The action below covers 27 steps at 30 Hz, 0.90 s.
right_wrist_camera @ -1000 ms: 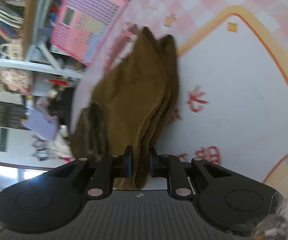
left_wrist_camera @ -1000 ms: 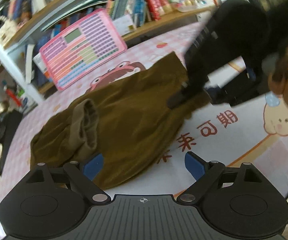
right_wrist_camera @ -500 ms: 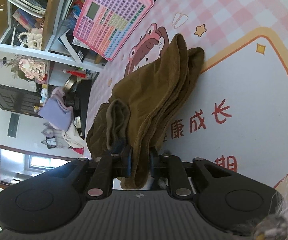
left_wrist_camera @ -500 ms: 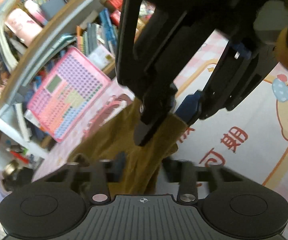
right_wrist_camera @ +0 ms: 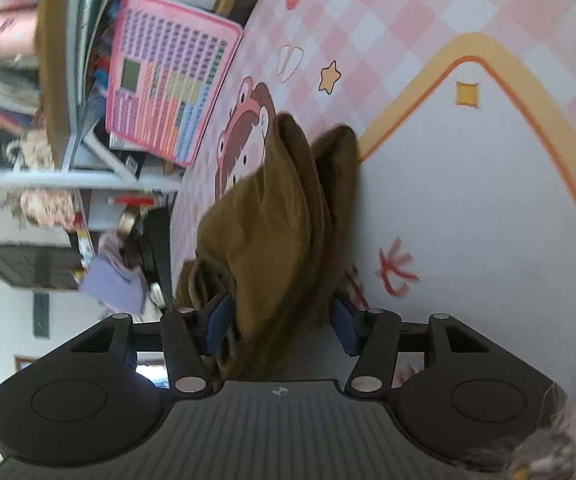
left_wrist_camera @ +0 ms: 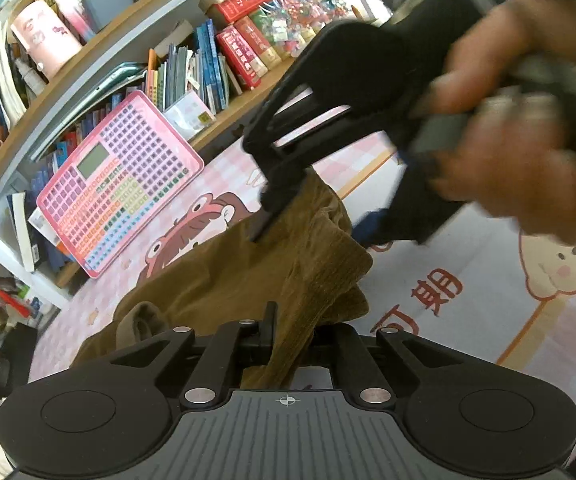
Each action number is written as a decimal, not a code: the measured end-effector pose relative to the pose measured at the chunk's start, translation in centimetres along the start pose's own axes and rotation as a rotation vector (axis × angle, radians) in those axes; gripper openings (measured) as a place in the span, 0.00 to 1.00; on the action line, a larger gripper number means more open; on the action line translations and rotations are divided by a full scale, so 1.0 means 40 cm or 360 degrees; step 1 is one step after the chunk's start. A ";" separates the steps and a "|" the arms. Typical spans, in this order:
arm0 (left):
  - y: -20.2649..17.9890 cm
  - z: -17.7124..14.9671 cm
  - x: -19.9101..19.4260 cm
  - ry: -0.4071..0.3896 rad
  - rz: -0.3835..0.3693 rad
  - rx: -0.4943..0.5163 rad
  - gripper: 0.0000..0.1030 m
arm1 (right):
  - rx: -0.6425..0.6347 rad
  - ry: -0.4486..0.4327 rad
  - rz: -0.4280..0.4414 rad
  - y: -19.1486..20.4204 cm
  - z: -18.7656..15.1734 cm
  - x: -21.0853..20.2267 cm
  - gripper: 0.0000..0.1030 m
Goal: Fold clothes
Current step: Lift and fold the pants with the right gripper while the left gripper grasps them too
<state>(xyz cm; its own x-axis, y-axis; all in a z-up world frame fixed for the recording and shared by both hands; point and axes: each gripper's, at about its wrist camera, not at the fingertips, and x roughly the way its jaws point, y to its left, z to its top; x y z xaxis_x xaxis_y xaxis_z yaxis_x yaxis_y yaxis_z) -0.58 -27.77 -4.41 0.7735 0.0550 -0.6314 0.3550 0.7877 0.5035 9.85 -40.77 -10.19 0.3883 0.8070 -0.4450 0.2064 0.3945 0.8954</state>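
A brown corduroy garment (left_wrist_camera: 247, 276) lies bunched in folds on a cartoon play mat (left_wrist_camera: 468, 280). My left gripper (left_wrist_camera: 288, 344) is shut on the garment's near edge, and the cloth rises from between its fingers. In the left wrist view my right gripper (left_wrist_camera: 312, 224) hangs over the garment's far corner, held by a person's hand (left_wrist_camera: 508, 152). In the right wrist view the garment (right_wrist_camera: 279, 208) hangs between the right gripper's (right_wrist_camera: 279, 324) blue pads (right_wrist_camera: 217, 320). Its jaws are opening and the pads stand off the cloth.
A pink toy keyboard panel (left_wrist_camera: 115, 184) leans against a bookshelf (left_wrist_camera: 191, 64) full of books at the mat's far edge. Bare white and pink-check mat (right_wrist_camera: 468, 200) lies to the right of the garment. Clutter and a lilac cloth (right_wrist_camera: 111, 284) sit past the mat's left end.
My left gripper went from open to shut on the garment's near edge. My right gripper's jaws, earlier clamped on the folds, have spread apart, and that gripper shifted over the far corner.
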 end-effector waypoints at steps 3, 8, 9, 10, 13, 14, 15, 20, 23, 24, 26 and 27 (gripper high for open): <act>0.004 -0.001 -0.019 -0.0013 -0.0011 -0.0038 0.05 | 0.0001 -0.0036 -0.0020 0.010 0.024 0.021 0.47; 0.001 0.000 -0.046 -0.0051 -0.0072 -0.0093 0.05 | 0.0031 -0.0100 -0.0053 -0.004 0.056 0.009 0.13; 0.000 0.004 -0.053 -0.0064 -0.0092 -0.0108 0.05 | 0.0037 -0.0103 -0.0049 -0.008 0.057 -0.001 0.12; -0.001 0.010 -0.062 -0.0082 -0.0114 -0.0127 0.05 | 0.0043 -0.0105 -0.0045 -0.011 0.058 -0.010 0.11; -0.002 0.029 -0.092 -0.0154 -0.0197 -0.0207 0.05 | -0.0004 -0.0162 -0.0025 -0.005 0.047 -0.060 0.11; -0.003 0.034 -0.100 -0.0174 -0.0231 -0.0239 0.05 | -0.0006 -0.0182 -0.0019 -0.004 0.042 -0.080 0.11; -0.005 0.037 -0.106 -0.0186 -0.0268 -0.0270 0.05 | -0.0006 -0.0203 -0.0013 -0.004 0.038 -0.099 0.11; 0.006 0.028 -0.111 -0.0177 -0.0424 -0.0439 0.04 | -0.0060 -0.0227 -0.0135 0.004 0.024 -0.125 0.11; 0.062 0.007 -0.134 -0.0220 -0.0454 -0.0610 0.04 | -0.0119 -0.0234 -0.0130 0.040 0.014 -0.128 0.11; 0.088 -0.004 -0.144 -0.0240 -0.0465 -0.0697 0.04 | -0.0156 -0.0239 -0.0111 0.062 0.010 -0.130 0.11; 0.142 -0.028 -0.163 -0.0279 -0.0486 -0.0869 0.05 | -0.0286 -0.0232 -0.0080 0.130 -0.003 -0.116 0.11; 0.169 -0.044 -0.170 -0.0295 -0.0497 -0.0953 0.05 | -0.0352 -0.0229 -0.0065 0.165 -0.010 -0.109 0.11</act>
<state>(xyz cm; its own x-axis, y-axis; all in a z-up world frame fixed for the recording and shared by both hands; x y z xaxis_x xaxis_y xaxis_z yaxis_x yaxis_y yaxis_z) -4.37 -21.74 2.25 0.7782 -0.2924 -0.5558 0.2660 0.9552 -0.1300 9.16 -41.52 -2.32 0.5105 0.7240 -0.4640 0.0291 0.5247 0.8508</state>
